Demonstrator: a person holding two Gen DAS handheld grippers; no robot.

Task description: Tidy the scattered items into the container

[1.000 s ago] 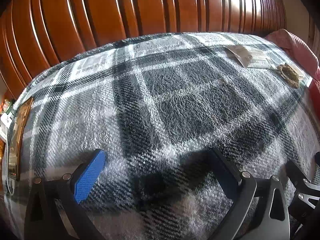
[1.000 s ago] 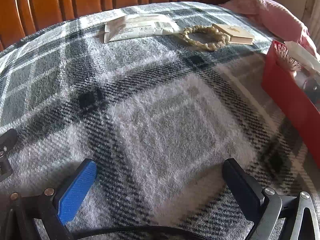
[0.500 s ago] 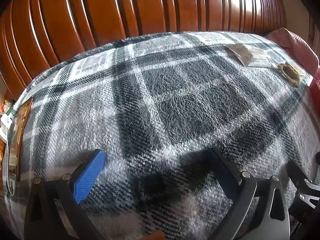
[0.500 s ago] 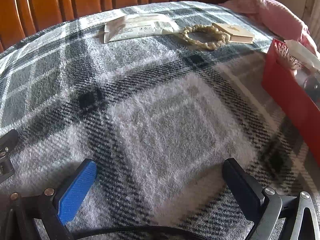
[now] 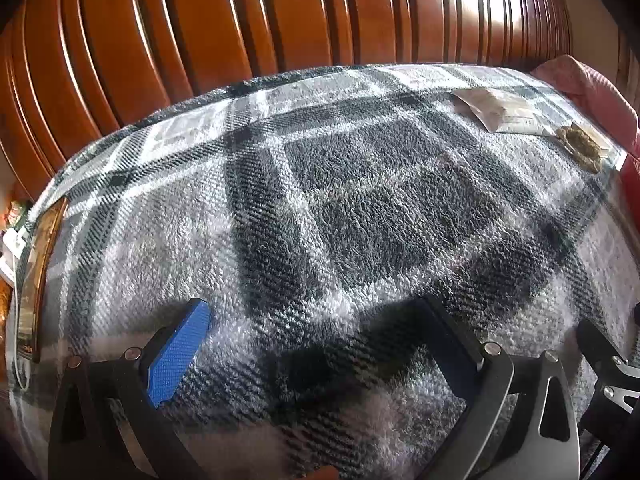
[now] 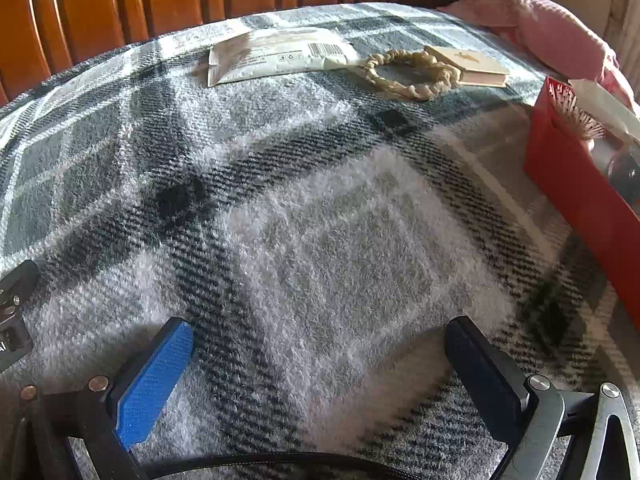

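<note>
A white sachet [image 6: 276, 58], a beige scrunchie [image 6: 412, 74] and a small tan box [image 6: 468, 65] lie at the far side of the plaid blanket [image 6: 320, 220]. A red container [image 6: 580, 184] at the right edge holds a hairbrush [image 6: 576, 112] and other items. My right gripper [image 6: 320, 344] is open and empty, low over the blanket, well short of the items. My left gripper [image 5: 316, 328] is open and empty; in the left wrist view the sachet [image 5: 500, 110] and scrunchie [image 5: 580, 146] lie far right.
A ribbed wooden headboard [image 5: 280, 20] rises behind the bed. A pink pillow [image 6: 540, 28] lies at the far right corner. The bed's left edge and a wooden rail [image 5: 40, 264] show in the left wrist view.
Almost nothing has moved; both grippers stay open and hover in place over the blanket.
</note>
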